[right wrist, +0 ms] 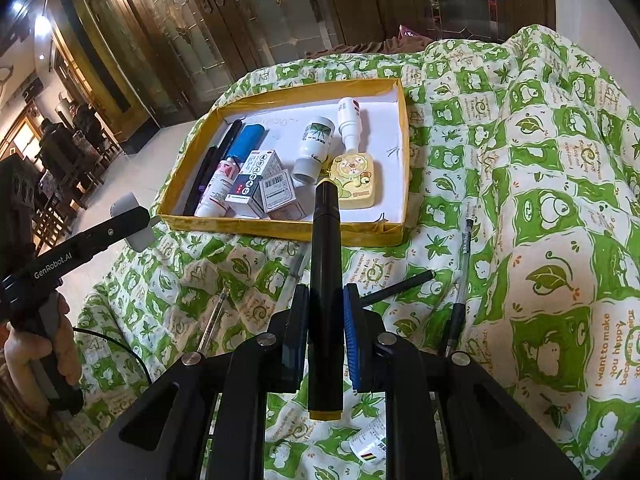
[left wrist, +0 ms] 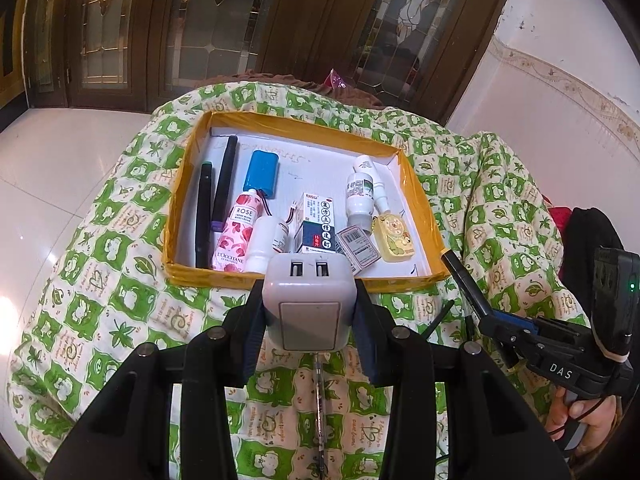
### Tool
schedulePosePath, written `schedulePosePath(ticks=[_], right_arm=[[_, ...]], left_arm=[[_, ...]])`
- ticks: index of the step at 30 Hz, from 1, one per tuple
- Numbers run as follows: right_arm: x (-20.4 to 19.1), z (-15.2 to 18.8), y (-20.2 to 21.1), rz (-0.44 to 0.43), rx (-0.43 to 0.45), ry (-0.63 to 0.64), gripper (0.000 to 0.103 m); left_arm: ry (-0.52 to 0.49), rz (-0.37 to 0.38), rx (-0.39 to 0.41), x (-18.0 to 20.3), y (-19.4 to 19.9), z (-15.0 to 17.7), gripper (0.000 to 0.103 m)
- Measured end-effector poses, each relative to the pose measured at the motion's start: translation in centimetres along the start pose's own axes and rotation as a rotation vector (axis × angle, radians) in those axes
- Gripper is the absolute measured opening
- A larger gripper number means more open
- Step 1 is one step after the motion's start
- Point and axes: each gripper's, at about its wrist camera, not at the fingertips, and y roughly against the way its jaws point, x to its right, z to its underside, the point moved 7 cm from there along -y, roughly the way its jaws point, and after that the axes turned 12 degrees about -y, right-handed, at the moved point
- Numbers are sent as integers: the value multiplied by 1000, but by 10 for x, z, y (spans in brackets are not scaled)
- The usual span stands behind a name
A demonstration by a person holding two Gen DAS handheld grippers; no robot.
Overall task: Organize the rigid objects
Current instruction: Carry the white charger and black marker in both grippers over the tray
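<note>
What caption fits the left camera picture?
Left gripper holds a white charger before a yellow tray.

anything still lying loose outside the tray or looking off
Yes: a clear pen, a thin black stick and a small white bottle lie loose on the green quilt, outside the yellow tray. Nothing looks spilled or broken.

Pink tube (left wrist: 237,236): "ROSE", "L'OCCITANE". 
Right gripper (left wrist: 486,314) body: "DAS". 
Left gripper (right wrist: 132,222) arm: "GenRobot.AI". 
Quilt (right wrist: 552,208) squares: "I want to make you happy because being…". 
Medicine box (left wrist: 316,222): Chinese characters, too small to read. 
Small box (left wrist: 357,247): barcode, digits unreadable.
</note>
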Motion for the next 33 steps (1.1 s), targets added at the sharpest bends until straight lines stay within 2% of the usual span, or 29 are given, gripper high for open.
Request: schedulePosePath(ticks=[22, 33], right_arm=[[-2, -26, 2, -6, 24, 10, 15], [-3, -41, -10, -2, 19, 17, 15]], left_arm=[[-24, -21, 3, -12, -9, -27, 37], [-9, -31, 1, -25, -17, -34, 37]])
